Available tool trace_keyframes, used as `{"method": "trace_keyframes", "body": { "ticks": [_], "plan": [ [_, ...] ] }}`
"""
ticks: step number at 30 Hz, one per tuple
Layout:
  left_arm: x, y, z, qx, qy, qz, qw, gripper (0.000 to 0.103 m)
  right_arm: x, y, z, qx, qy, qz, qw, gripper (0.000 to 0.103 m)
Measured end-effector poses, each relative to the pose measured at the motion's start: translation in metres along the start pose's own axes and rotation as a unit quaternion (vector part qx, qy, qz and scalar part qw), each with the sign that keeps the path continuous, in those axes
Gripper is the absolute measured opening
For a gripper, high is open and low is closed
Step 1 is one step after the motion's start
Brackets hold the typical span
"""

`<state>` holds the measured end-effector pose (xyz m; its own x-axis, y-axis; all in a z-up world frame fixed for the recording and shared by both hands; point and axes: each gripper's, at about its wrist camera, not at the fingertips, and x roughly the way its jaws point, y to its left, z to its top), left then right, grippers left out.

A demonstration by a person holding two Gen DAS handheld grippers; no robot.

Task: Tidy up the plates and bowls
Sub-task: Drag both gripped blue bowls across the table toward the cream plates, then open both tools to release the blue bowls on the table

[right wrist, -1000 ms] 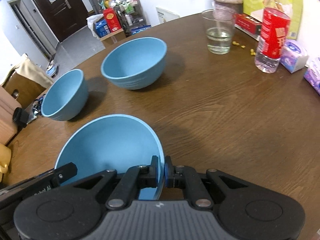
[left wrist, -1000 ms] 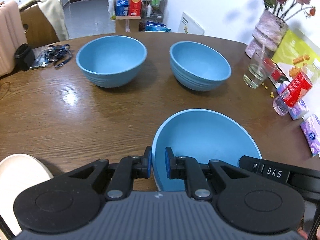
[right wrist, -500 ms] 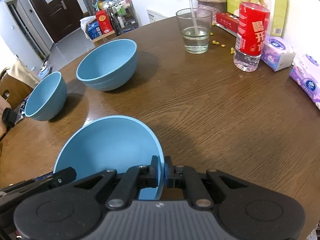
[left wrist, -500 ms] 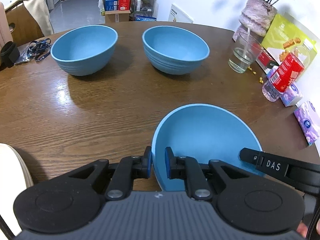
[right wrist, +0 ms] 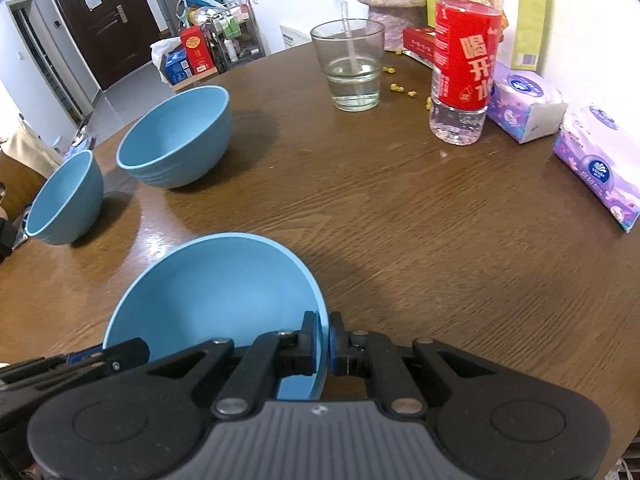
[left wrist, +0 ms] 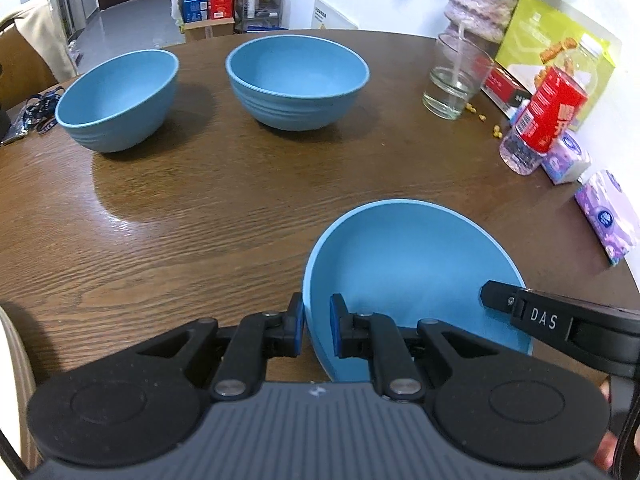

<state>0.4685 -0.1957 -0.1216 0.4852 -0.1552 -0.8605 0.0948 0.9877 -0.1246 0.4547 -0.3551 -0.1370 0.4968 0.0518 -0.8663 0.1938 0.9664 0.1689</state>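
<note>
Both grippers hold one blue bowl [left wrist: 412,268] [right wrist: 216,288] above the brown table. My left gripper [left wrist: 316,330] is shut on its left rim, one pad outside and one inside. My right gripper [right wrist: 325,342] is shut on its right rim. Each view catches the tip of the other gripper at the bowl's far side. Two more blue bowls stand empty farther back: one at the left [left wrist: 118,98] [right wrist: 64,196] and one beside it [left wrist: 298,80] [right wrist: 176,136].
A glass of water with a straw [left wrist: 454,84] [right wrist: 352,68], a red-labelled bottle [right wrist: 464,56], tissue packs [right wrist: 596,164], a vase and a green box line the table's right side. A pale plate edge [left wrist: 12,360] shows at lower left.
Both grippers have carried the held bowl to the right and a little lower. The two standing bowls have slid left in both views, and the bottle and tissue packs have come closer.
</note>
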Motion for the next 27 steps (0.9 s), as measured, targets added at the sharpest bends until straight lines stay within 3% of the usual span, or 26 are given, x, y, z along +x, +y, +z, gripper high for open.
{"method": "trace_keyframes", "body": {
  "ticks": [12,14,15,16,17,20,21,23,24,26,27],
  "plan": [
    [0.002,-0.017,-0.006,0.015,0.002,0.001,0.9999,0.014,0.004,-0.019,-0.004,-0.002,0.000,0.006,1.000,0.006],
    [-0.001,-0.016,-0.006,0.013,-0.003,-0.002,0.9999,0.017,0.004,-0.022,-0.004,0.003,0.004,0.019,1.000,0.013],
    [-0.003,-0.016,-0.006,0.012,-0.006,-0.003,0.9999,0.020,0.002,-0.024,-0.003,0.006,0.003,0.024,1.000,0.014],
    [-0.006,-0.015,-0.005,0.012,-0.009,-0.004,0.9999,0.030,0.000,-0.025,-0.003,0.006,0.000,0.026,1.000,0.015],
    [-0.009,-0.015,-0.005,0.013,-0.014,-0.001,0.9998,0.044,-0.002,-0.026,-0.003,0.003,-0.004,0.026,1.000,0.023],
    [-0.020,-0.012,-0.005,0.014,-0.027,0.007,0.9995,0.063,-0.014,-0.026,-0.003,-0.006,-0.020,0.030,0.999,0.044],
    [-0.023,-0.010,-0.006,0.012,-0.030,0.009,0.9994,0.066,-0.018,-0.026,-0.003,-0.010,-0.026,0.032,0.999,0.047],
    [-0.030,-0.006,-0.005,0.005,-0.034,0.014,0.9993,0.086,-0.027,-0.025,-0.003,-0.018,-0.036,0.036,0.999,0.060],
    [-0.033,-0.003,-0.006,0.002,-0.037,0.016,0.9992,0.089,-0.031,-0.024,-0.003,-0.022,-0.039,0.038,0.998,0.065],
    [-0.041,0.002,-0.007,-0.003,-0.043,0.020,0.9989,0.101,-0.039,-0.022,-0.004,-0.029,-0.047,0.043,0.998,0.085],
    [-0.045,0.005,-0.008,-0.005,-0.047,0.024,0.9986,0.103,-0.043,-0.021,-0.006,-0.033,-0.051,0.045,0.997,0.086]
  ]
}}
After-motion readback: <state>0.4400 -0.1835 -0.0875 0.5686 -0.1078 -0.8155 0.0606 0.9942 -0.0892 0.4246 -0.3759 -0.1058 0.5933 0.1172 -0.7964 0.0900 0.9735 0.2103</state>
